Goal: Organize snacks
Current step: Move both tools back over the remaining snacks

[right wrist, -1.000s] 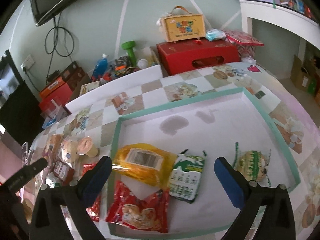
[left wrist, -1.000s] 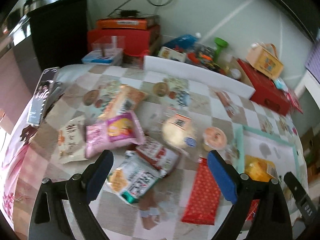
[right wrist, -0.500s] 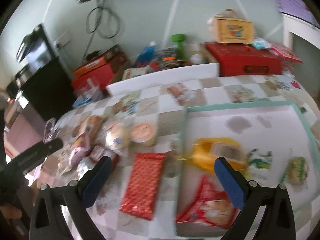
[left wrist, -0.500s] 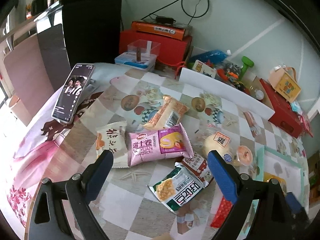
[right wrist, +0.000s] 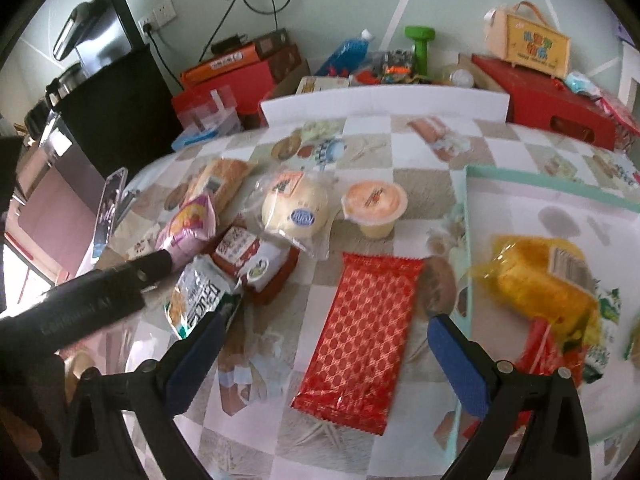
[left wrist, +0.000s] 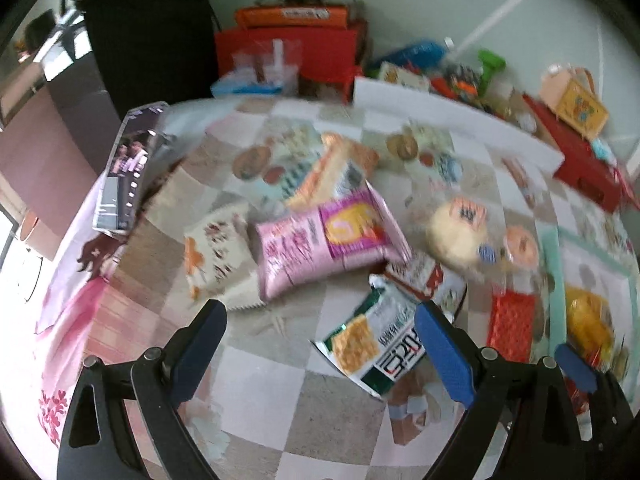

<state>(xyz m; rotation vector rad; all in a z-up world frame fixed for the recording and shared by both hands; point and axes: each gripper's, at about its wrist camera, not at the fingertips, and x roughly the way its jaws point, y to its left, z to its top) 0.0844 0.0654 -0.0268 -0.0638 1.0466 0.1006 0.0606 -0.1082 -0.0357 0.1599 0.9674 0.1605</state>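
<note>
Loose snacks lie on the checked tablecloth. My left gripper (left wrist: 320, 320) hangs open over them, nothing between its pads, with a green cracker packet (left wrist: 372, 344) just inside its right finger. Beyond lie a pink packet (left wrist: 324, 240), a white packet (left wrist: 216, 252), an orange packet (left wrist: 332, 168) and a wrapped bun (left wrist: 460, 228). My right gripper (right wrist: 328, 328) is open above a long red packet (right wrist: 372, 332) that lies flat between its fingers, untouched. A jelly cup (right wrist: 374, 204) stands behind it. The mint-rimmed tray (right wrist: 468, 240) on the right holds a yellow packet (right wrist: 540, 276) and others.
A phone (right wrist: 108, 208) leans at the table's left edge. The left gripper's black body (right wrist: 100, 292) reaches in beside the green packet (right wrist: 200, 292). Red boxes (right wrist: 552, 96), a white board (right wrist: 380, 100), bottles and a black cabinet (right wrist: 116, 108) crowd the far side.
My right gripper has swung left from above the tray to above the long red packet. My left gripper has shifted a little and come lower over the loose snacks. Both stay open.
</note>
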